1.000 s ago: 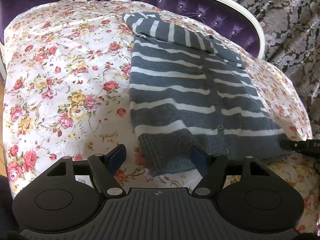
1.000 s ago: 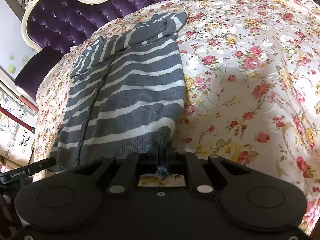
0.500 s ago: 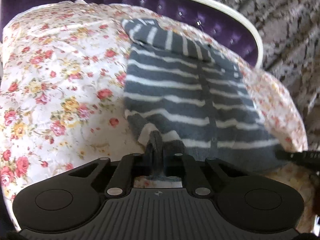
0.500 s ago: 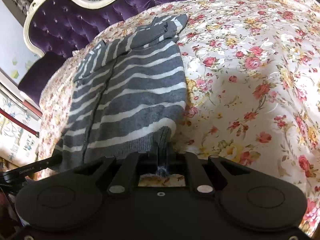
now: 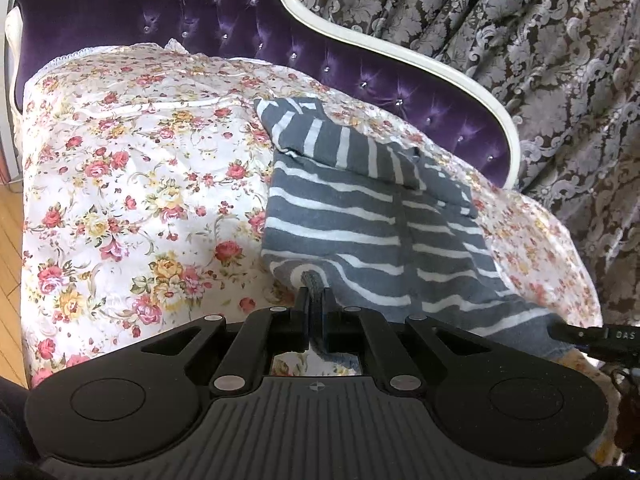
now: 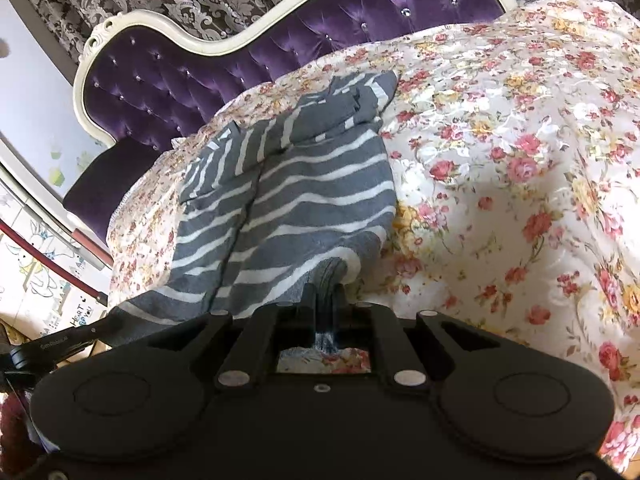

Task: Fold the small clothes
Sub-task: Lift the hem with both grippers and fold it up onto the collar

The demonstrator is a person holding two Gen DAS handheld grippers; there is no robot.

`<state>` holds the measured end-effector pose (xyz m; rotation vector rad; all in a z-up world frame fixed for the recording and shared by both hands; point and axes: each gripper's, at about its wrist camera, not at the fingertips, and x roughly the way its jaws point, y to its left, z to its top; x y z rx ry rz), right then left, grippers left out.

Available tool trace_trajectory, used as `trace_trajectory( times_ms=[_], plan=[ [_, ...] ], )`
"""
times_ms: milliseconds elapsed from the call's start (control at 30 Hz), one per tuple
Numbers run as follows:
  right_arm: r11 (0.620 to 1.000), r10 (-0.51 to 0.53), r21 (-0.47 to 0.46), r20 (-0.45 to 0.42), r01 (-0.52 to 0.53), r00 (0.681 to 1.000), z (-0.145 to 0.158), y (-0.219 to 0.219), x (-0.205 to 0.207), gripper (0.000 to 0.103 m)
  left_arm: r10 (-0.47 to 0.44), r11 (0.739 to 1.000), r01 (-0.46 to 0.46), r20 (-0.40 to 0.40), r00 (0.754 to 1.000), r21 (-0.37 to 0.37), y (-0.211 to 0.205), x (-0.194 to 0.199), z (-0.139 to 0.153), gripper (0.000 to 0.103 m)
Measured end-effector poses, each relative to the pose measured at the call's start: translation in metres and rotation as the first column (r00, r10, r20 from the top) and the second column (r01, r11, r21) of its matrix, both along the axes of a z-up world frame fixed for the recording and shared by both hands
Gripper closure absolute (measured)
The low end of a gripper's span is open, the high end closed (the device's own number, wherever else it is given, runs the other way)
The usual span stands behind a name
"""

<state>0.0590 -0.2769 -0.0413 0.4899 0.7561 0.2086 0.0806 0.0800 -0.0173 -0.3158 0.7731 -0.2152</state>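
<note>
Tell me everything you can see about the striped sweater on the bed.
The sweater is a small grey knit with thin white stripes, a central placket and a ribbed hem. It lies mostly flat on the floral bedspread, sleeves folded across the top. The left gripper and right gripper each pinch a hem corner, lifting it slightly.

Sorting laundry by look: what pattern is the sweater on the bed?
The sweater is dark grey with thin white stripes, clearest in the left wrist view.

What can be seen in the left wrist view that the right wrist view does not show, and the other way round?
Only the left wrist view shows the wooden floor and the left gripper shut on the hem. Only the right wrist view shows the cartoon wall pictures and the right gripper shut on the hem. Both show the striped cardigan, floral cover and purple headboard.
</note>
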Motion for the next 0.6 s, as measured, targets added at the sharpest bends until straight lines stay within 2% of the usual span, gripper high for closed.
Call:
trace_trajectory(
  times_ms=[333,600],
  plan=[
    [0.999,-0.015,0.04,0.081,0.012,0.997,0.021,-0.005,0.013,0.089,-0.001,1.0,0.002,0.052,0.999,-0.007,0.0,0.016,0.019,0.098],
    [0.999,-0.028,0.037,0.188,0.022,0.982,0.054,-0.012,0.051,0.091,0.001,1.0,0.004,0.14,0.99,-0.031,0.002,0.062,0.049,0.098]
  ],
)
